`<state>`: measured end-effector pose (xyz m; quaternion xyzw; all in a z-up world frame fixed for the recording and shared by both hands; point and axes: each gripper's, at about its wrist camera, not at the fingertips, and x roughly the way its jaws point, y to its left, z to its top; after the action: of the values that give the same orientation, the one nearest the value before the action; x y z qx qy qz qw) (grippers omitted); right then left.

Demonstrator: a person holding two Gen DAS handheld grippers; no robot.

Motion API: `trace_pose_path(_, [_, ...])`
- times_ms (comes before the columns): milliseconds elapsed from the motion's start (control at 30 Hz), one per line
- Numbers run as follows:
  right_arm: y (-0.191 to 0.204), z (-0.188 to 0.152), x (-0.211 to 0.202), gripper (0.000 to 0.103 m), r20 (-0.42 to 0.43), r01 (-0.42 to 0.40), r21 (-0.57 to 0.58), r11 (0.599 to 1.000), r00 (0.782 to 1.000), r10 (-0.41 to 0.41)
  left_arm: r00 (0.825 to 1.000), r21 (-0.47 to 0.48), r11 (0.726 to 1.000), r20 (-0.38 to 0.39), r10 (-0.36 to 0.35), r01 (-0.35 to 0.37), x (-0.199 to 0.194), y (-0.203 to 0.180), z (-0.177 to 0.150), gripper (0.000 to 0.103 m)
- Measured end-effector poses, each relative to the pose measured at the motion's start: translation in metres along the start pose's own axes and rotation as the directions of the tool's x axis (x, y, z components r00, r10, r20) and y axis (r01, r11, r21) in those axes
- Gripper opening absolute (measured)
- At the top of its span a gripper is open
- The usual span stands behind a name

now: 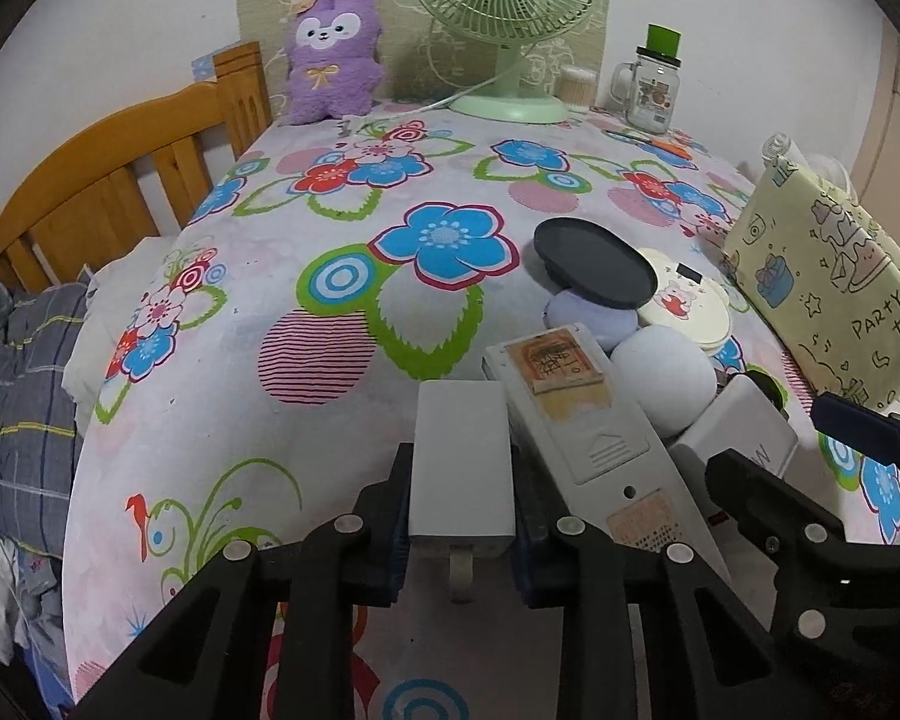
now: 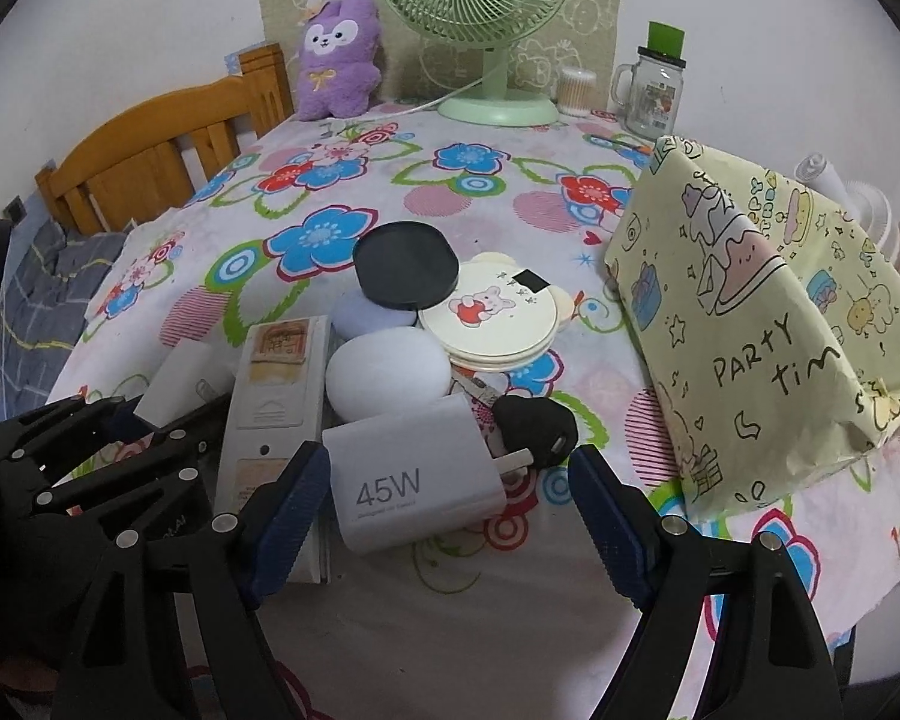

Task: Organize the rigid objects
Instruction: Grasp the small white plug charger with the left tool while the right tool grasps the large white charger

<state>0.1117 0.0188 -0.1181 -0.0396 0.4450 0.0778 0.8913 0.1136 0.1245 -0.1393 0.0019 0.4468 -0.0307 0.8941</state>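
My left gripper (image 1: 462, 459) is shut on a plain white power adapter (image 1: 462, 480), both pads flat against its sides; in the right wrist view this adapter (image 2: 177, 381) shows at the left. Just right of it lies a grey remote (image 1: 576, 414) with worn stickers. My right gripper (image 2: 447, 456) stands open around a white 45W charger (image 2: 414, 480) that lies on the flowered tablecloth (image 2: 330, 240); a gap remains at the right pad. Behind it are a white ball (image 2: 387, 372), a black disc (image 2: 405, 270), a cream round case (image 2: 492, 318) and a black key (image 2: 534, 426).
A yellow "party time" paper bag (image 2: 750, 324) stands close on the right. At the table's back are a green fan (image 2: 480, 12), a purple plush (image 2: 339, 60) and a glass jar (image 2: 654, 90). A wooden bed frame (image 2: 150, 150) lies left of the table.
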Motion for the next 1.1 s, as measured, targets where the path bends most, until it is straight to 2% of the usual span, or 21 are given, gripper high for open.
trace_pose_path(333, [0.007, 0.002, 0.004, 0.081, 0.024, 0.048, 0.002, 0.999, 0.999, -0.048, 1.000, 0.027, 0.999, -0.001, -0.028, 0.028, 0.001, 0.004, 0.001, 0.025])
trace_pose_path(400, [0.010, 0.002, 0.008, 0.076, 0.012, 0.052, 0.000, 0.999, 0.999, -0.052, 1.000, 0.029, 0.999, 0.001, -0.025, 0.025, 0.001, 0.004, 0.001, 0.025])
trace_pose_path(500, [0.014, 0.001, 0.018, 0.076, 0.000, 0.097, -0.015, 0.995, 0.995, -0.097, 1.000, 0.022, 0.999, 0.004, -0.025, 0.025, 0.000, 0.006, 0.000, 0.025])
trace_pose_path(800, [0.006, 0.004, 0.015, 0.075, -0.007, 0.052, 0.025, 0.998, 0.999, -0.052, 1.000, 0.002, 1.000, 0.012, -0.024, 0.024, -0.006, 0.001, -0.001, 0.025])
trace_pose_path(1100, [-0.004, 0.009, -0.006, 0.075, 0.033, 0.036, 0.026, 0.999, 0.999, -0.037, 0.999, -0.014, 1.000, 0.051, -0.007, 0.008, -0.031, -0.011, 0.003, 0.025])
